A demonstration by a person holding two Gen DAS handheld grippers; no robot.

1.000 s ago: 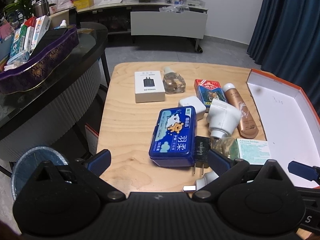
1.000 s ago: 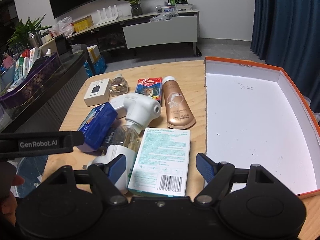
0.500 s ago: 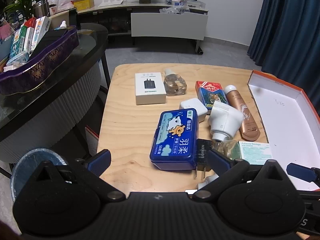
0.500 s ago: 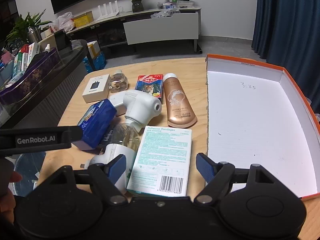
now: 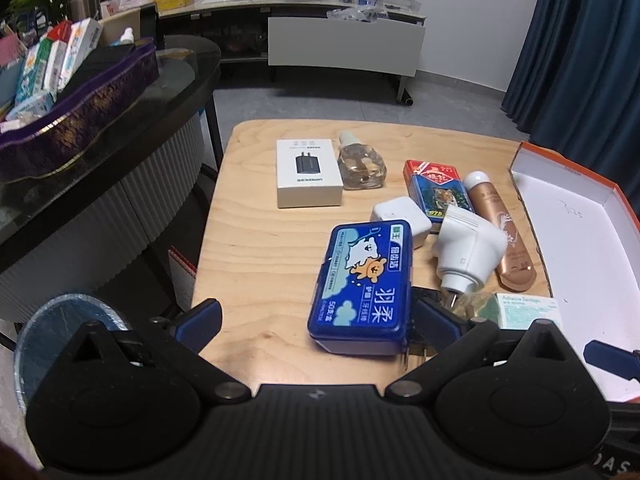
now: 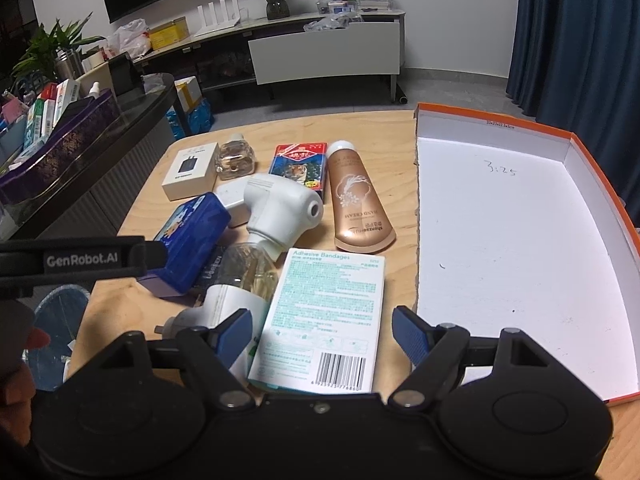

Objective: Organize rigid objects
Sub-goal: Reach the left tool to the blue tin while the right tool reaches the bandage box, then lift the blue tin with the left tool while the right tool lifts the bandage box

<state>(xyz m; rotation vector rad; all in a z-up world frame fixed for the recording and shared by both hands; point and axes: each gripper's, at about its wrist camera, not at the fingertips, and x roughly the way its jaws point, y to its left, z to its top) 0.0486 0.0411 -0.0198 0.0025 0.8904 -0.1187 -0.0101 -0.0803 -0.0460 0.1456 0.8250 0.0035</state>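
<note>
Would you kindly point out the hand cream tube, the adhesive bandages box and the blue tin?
hand cream tube [image 6: 357, 200], right wrist view, mid body.
adhesive bandages box [image 6: 326, 312], right wrist view, printed face.
blue tin [image 5: 366, 280], left wrist view, lid centre.

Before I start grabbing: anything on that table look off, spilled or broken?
Nothing spilled or broken. The blue tin sits tilted, one edge propped on a black plug, and items crowd together left of the empty orange-rimmed box.

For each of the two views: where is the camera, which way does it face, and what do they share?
Left wrist: on the left gripper, facing across the table at the blue tin; open jaws show.
Right wrist: on the right gripper, facing the adhesive bandages box and orange-rimmed tray; open jaws and the left gripper's body show.
Shared: tin, hand cream tube, charger box.
</note>
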